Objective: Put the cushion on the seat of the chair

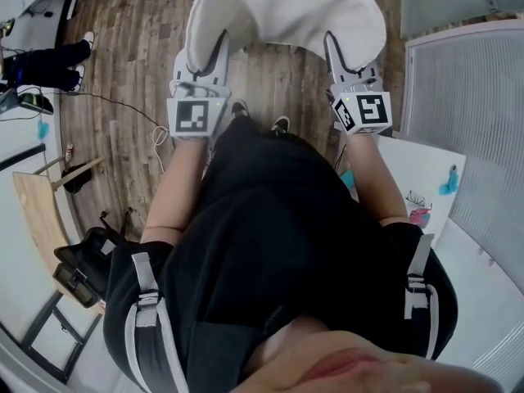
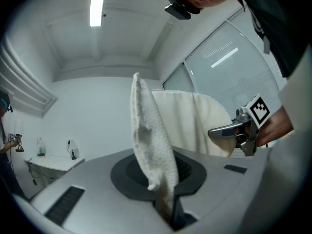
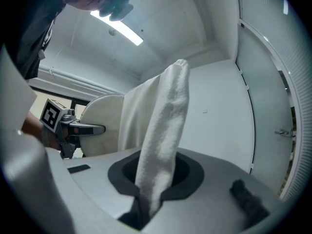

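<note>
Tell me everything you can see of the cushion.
The cushion is off-white and soft, with rounded corners and a nubbly, towel-like fabric cover. It is held up in front of the person, above the wooden floor, and rests on nothing. The left gripper pinches its near edge at one side and the right gripper at the other, each with its jaws shut on a fold of the fabric. Its far edge runs out of the head view.

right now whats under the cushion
The wooden floor shows past the lower edge of the cushion. Whatever lies straight beneath it is covered by the cushion itself.
</note>
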Available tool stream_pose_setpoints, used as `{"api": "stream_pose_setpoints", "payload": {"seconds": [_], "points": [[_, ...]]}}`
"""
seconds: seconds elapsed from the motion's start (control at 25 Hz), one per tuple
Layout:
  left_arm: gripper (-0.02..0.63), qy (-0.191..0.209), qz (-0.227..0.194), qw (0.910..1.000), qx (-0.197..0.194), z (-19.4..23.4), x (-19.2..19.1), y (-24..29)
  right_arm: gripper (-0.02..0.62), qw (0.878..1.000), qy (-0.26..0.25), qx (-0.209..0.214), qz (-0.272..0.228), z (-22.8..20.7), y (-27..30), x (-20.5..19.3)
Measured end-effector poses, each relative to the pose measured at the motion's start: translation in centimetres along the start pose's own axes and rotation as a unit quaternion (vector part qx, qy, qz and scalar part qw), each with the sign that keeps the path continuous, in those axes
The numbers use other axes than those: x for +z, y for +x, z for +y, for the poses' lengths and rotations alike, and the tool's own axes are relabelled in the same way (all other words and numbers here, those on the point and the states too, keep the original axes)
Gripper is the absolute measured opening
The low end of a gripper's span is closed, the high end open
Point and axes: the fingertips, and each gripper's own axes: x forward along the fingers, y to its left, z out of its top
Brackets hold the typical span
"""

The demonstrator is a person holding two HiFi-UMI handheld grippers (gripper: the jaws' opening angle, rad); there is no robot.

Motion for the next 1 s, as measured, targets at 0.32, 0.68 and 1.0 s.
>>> {"api": "stream_pose_setpoints", "payload": {"seconds": [0.32,0.68,1.0], "points": [[0.051,0.0,0.0,1.0,-0.009,1.8,-1.2,3.4,0.051,1.0,-0.002,-0.008,0.004,-1.5,3.0,-0.7],[0.051,-0.018,0.011,0.9993,-0.03,5.9,-3.8,10.2,0.052,0.999,-0.007,-0.025,0.029,-4.6,9.6,-1.9],[0.051,-0.031,0.023,0.9974,-0.061,12.7,-7.1,18.2,0.052,0.997,0.0,-0.044,0.062,-6.8,19.3,-4.2]]}}
